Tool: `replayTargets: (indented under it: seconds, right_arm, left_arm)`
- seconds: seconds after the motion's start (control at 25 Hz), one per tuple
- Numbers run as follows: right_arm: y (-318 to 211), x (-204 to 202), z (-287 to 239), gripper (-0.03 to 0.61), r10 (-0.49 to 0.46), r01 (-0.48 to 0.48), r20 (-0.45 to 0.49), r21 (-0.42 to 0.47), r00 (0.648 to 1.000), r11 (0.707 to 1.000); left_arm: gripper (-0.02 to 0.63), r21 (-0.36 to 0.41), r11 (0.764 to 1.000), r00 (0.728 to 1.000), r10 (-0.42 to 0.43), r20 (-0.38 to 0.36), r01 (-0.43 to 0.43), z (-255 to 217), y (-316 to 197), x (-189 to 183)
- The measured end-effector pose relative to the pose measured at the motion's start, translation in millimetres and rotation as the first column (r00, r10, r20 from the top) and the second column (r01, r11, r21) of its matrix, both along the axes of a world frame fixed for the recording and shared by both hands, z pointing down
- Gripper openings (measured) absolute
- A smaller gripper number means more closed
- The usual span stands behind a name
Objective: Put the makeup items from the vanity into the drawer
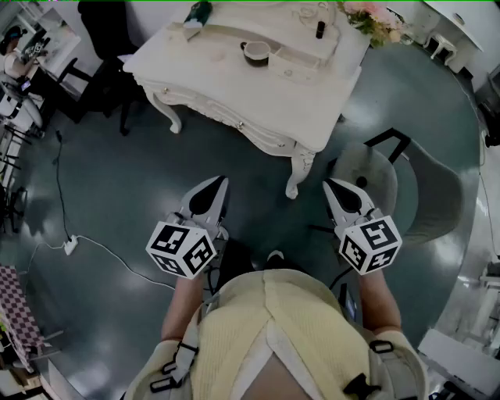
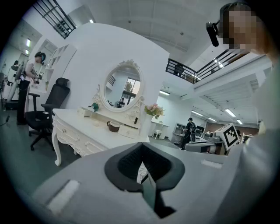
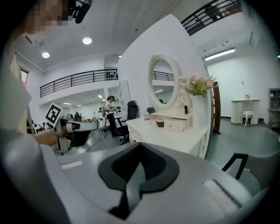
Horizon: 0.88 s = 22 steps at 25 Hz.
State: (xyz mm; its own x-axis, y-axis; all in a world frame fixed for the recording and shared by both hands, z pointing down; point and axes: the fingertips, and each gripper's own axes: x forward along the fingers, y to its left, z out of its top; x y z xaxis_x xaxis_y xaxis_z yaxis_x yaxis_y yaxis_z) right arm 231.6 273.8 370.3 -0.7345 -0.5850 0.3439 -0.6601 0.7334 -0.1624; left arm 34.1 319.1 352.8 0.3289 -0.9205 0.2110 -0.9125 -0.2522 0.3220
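Left gripper (image 1: 209, 194) and right gripper (image 1: 342, 195), both closed tight and empty, hover well short of the vanity (image 1: 258, 109). The small bottle (image 1: 319, 30) at its back could topple if a closed claw nudges it.

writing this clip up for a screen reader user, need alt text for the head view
Seen from above, a person stands back from a white vanity, holding the left claw and right claw shut and empty, aimed toward it. On the vanity sit a dark-rimmed cup, a small dark bottle and pink flowers; a grey chair stands beside it.
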Motion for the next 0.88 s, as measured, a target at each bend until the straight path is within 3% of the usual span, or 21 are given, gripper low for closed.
replayTargets:
  seconds: [0.36, 0.56, 0.88]
  right_arm:
    - [1, 1, 2, 0.003, -0.031, 0.032, 0.042, -0.032, 0.999, 0.999]
    - [-7, -18, 2, 0.003, -0.05, 0.052, 0.058, -0.032, 0.997, 0.998]
    - [-25, -57, -10, 0.009, -0.056, 0.057, 0.077, -0.013, 0.995, 0.998]
  left_arm:
    - [0.0, -0.009, 1.0, 1.0, 0.003, -0.003, -0.003, 1, 4, 5]
    - [0.0, 0.008, 0.999, 0.998, -0.032, 0.046, 0.031, -5, 3, -9]
    - [0.0, 0.004, 1.0, 0.998, -0.02, 0.06, 0.02, -6, -15, -36]
